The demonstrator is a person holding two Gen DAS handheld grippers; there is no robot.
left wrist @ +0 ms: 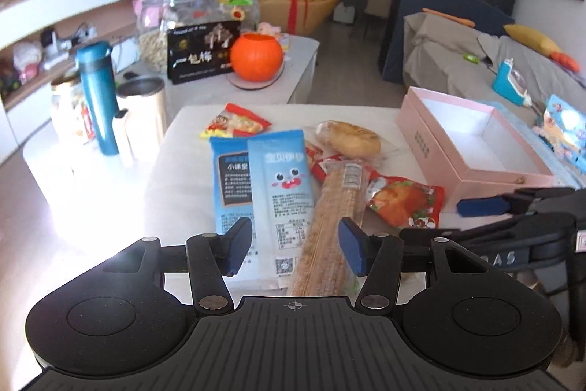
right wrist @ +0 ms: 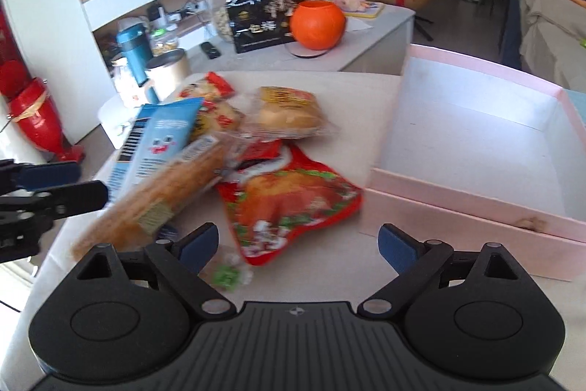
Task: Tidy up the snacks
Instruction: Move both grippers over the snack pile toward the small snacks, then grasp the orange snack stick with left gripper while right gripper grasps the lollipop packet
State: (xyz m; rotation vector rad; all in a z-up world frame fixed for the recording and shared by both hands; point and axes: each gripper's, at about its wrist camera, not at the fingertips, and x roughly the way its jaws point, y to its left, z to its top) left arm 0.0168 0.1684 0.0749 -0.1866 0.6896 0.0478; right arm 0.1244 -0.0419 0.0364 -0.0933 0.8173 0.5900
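Note:
Several snacks lie in a pile on the white table [left wrist: 175, 171]: two light blue packets [left wrist: 278, 178], a long tan cracker pack [left wrist: 329, 226], a wrapped bun [left wrist: 348, 138], a red chicken packet [left wrist: 406, 202] and a small red-yellow packet [left wrist: 238, 123]. An open pink box [left wrist: 472, 141] stands empty to the right. My left gripper [left wrist: 295, 246] is open, its jaws either side of the cracker pack's near end and a blue packet. My right gripper [right wrist: 298, 246] is open over the red chicken packet [right wrist: 289, 196], beside the pink box [right wrist: 476, 149]. The cracker pack [right wrist: 161, 189] looks blurred.
Behind the snacks stand a teal bottle [left wrist: 97, 98], a steel cup [left wrist: 143, 112], a jar, a black gift box [left wrist: 201, 52] and an orange pumpkin bowl [left wrist: 258, 57]. A small green candy [right wrist: 229, 275] lies near my right gripper. A grey sofa [left wrist: 494, 61] is at right.

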